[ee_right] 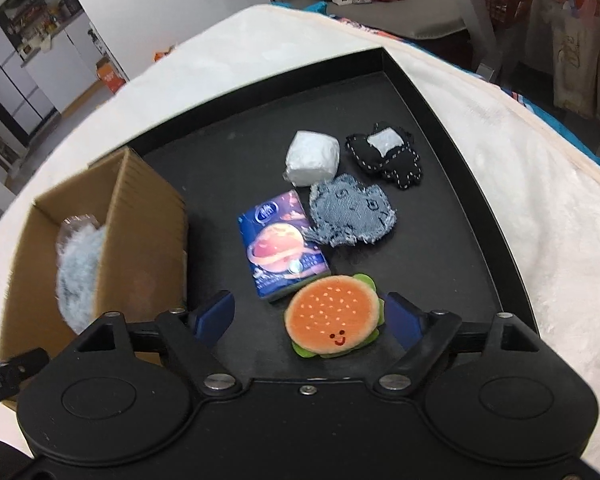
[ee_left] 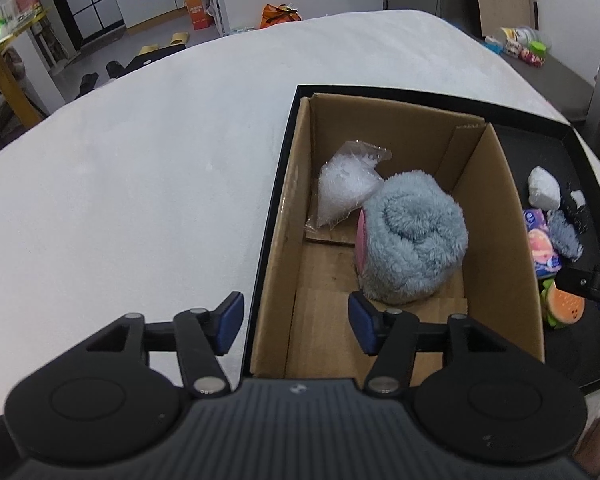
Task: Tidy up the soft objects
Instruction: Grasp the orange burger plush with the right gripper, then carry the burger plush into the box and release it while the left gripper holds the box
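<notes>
Fingers of my right gripper (ee_right: 309, 316) stand released, the burger plush (ee_right: 333, 315) lying between them, slightly rightward; left gripper (ee_left: 296, 326) released too, holding nothing.

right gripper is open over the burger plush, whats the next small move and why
Probably lower the right gripper a little further and close on the burger plush. Its jaws stand open with the plush between the blue pads, one pad close beside it and neither pressing. The cardboard box already holds the blue fluffy roll and has bare floor left, so the plush likely goes there next.
</notes>
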`<action>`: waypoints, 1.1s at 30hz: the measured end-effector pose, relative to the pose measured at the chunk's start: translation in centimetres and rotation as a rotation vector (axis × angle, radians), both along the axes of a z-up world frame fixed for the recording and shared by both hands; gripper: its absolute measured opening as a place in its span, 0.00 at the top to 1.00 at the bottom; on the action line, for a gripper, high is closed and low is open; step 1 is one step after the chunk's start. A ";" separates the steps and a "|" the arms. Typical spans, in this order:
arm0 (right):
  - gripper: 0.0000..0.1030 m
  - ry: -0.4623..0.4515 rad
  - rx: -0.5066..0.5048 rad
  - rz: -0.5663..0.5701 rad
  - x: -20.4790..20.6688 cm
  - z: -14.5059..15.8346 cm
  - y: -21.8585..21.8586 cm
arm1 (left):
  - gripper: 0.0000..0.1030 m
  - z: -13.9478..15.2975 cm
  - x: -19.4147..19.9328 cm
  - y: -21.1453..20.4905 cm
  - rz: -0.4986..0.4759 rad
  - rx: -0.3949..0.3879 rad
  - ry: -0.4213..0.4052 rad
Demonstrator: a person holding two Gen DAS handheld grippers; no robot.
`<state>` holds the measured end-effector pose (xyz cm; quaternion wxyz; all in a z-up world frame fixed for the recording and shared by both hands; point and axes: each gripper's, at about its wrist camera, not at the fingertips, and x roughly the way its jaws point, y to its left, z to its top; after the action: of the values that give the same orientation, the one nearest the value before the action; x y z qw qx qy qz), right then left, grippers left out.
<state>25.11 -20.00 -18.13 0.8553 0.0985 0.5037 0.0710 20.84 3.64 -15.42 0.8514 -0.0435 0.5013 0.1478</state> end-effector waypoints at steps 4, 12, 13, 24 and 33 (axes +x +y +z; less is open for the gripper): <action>0.20 0.041 -0.021 0.011 0.5 -1.3 0.1 | 0.42 -0.4 0.1 -0.4 -0.004 0.035 0.020; 0.41 0.079 -0.092 0.045 0.6 -2.9 0.9 | 0.42 -0.6 0.3 -0.4 0.015 0.058 0.037; 0.44 0.082 -0.099 0.045 0.6 -3.1 0.9 | 0.42 -0.6 0.3 -0.4 0.015 0.061 0.037; 0.53 0.045 -0.083 0.019 -0.1 -1.5 0.1 | 0.41 -0.5 0.4 -0.6 0.004 0.060 0.035; 0.53 0.025 0.004 0.004 -0.4 0.1 -0.6 | 0.41 -0.2 0.0 0.0 0.007 0.049 0.025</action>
<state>24.67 -20.63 -18.01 0.8488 0.1001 0.5142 0.0723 20.85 3.67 -15.63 0.8454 -0.0228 0.5079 0.1634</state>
